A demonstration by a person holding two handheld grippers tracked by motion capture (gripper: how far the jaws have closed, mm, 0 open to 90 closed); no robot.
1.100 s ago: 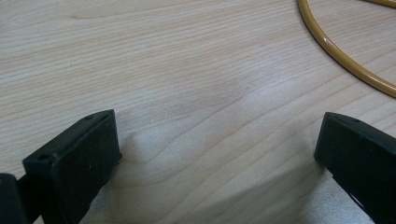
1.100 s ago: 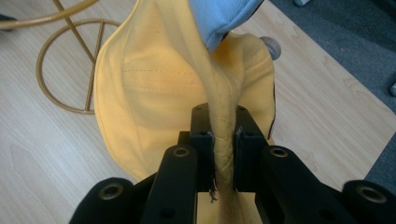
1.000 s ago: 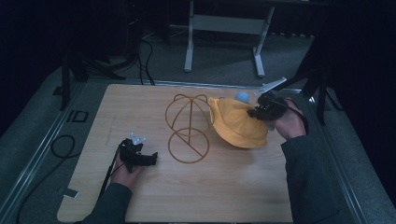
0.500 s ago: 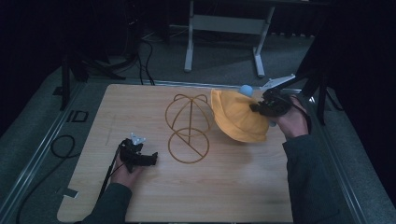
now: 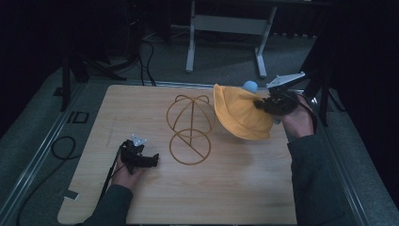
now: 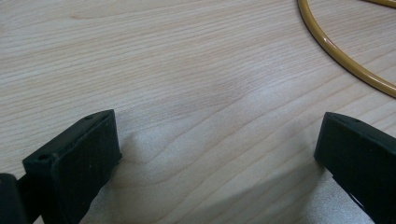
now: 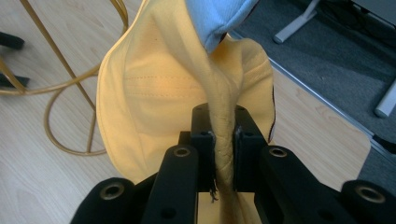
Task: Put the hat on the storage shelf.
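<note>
My right hand-held gripper (image 5: 263, 105) is clamped on the edge of the yellow hat (image 5: 240, 117); in the right gripper view the fabric fold (image 7: 224, 140) is pinched tight between the two black jaws, and the far part of the hat is cut off by the top of that picture. A pale blue piece (image 7: 217, 16) hangs at the top of that view, touching the hat, cropped, can't tell what it is; in the high view a small blue round bit (image 5: 250, 85) pokes out behind the hat. The hat hangs off the bench (image 5: 235, 188), lifted, just beside the right side of the gold wire hat stand (image 5: 190, 129), whether touching it I can't tell. The stand is upright mid-bench, dome cage on top, ring base (image 5: 190, 147) flat on the wood. My right hand (image 5: 296, 120) is partly hidden behind the gripper, with the grey plate (image 5: 286, 80) sticking up over it. My left hand-held gripper (image 5: 149, 161) lies low on the bench front-left, near the stand's base but apart from it; jaws stand wide apart with bare wood between them in the left gripper view, holding nothing, both jaws cropped at the bottom. An arc of the gold ring (image 6: 341, 60) shows top right there. A cable (image 5: 110, 174) trails back from the left gripper along my sleeve. Behind the bench the room is dark; grey frame legs (image 5: 226, 28) and floor cables (image 5: 63, 148) are hard to make out.
</note>
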